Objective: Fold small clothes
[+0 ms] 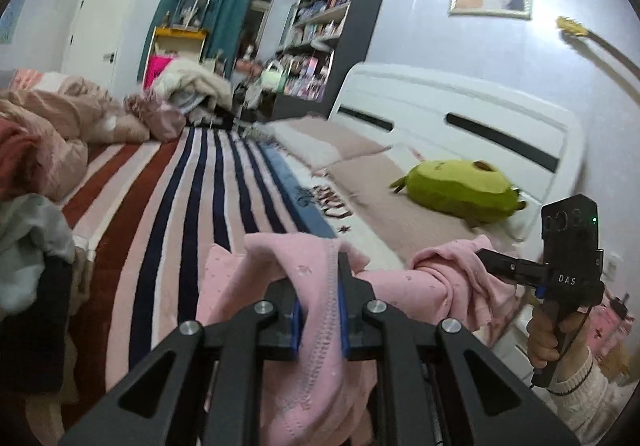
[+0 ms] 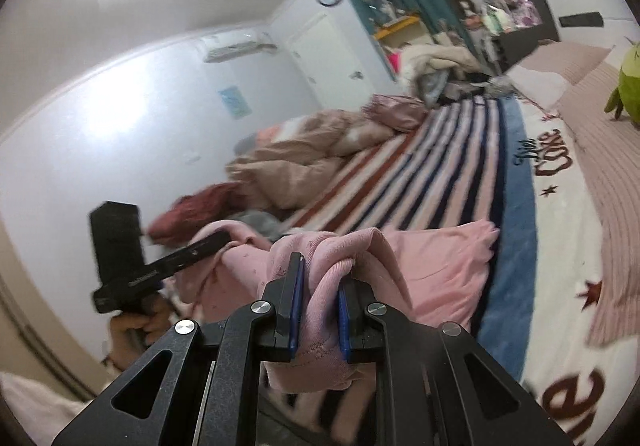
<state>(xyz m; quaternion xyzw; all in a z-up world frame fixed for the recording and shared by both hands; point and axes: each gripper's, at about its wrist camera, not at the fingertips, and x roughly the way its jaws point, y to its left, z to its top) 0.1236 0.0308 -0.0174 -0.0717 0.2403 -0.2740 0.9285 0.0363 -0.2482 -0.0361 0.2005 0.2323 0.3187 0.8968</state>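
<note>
Pink garment point(image 1: 320, 310) — lifted off the striped blanket point(image 1: 192, 182), strung between both tools. Over on the left, clothes pile point(image 1: 32, 230) heaped beside the left gripper point(image 1: 320, 306), blue pads point(image 1: 297, 326) pinching a stitched pink edge, cloth draping down beneath. Ahead and rightward, green plush toy point(image 1: 460, 190) near the white headboard point(image 1: 460, 114). Far right — right gripper point(image 2: 320, 298) clamped tight on a bunched fold, gripped by a hand point(image 1: 548, 342).
</note>
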